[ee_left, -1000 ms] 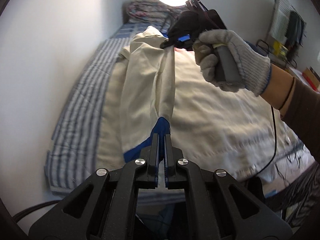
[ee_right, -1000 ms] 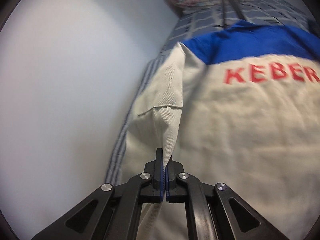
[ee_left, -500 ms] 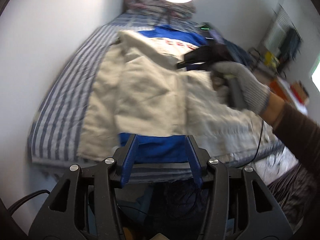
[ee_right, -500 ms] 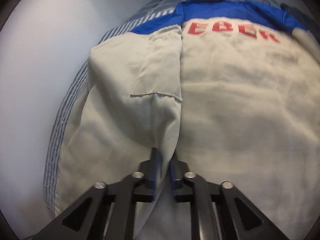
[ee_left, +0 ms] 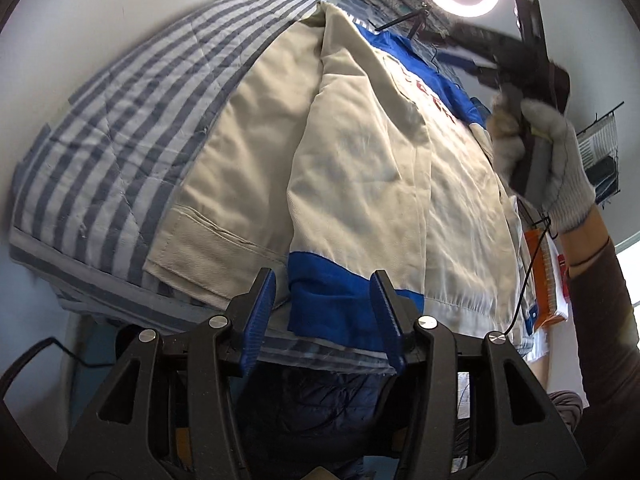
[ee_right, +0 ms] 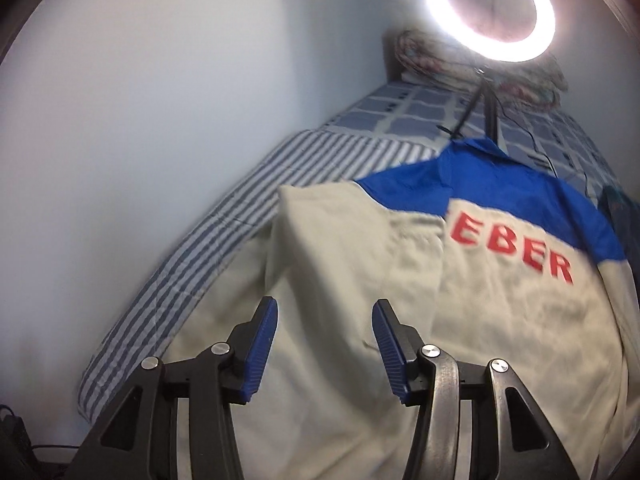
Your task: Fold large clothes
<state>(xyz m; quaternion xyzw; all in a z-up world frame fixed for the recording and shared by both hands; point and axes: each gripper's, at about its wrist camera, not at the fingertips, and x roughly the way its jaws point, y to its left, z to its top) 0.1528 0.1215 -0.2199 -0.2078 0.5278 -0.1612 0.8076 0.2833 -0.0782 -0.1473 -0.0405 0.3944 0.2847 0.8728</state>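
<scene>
Both grips came off the sleeve within the last sec. A moment earlier the left gripper was pinched on the blue cuff and the right gripper was clamped on the sleeve fabric higher up, w/ the sleeve lifted between them. Now that sleeve lay folded inward across the back of the jacket, cuff down at the near hem.

Left jaws stood apart, nothing pressed between the pads; the cuff showed in the gap but lay on the bed, not held. Right jaws were opening, also w/ nothing between them, just beige cloth below. In the left view the gloved right hand was blurred and raised above the jacket's far side, so it looked to be pulling clear.

The jacket itself sat back-up on the striped bedding, red lettering and blue yoke toward the ring light, near hem at the bed's edge.

Reading for the task: first sleeve fold looked done. Other sleeve prob next, on the person's right side, but it was mostly out of frame, so couldn't tell how it lay. Body folds not yet started.
</scene>
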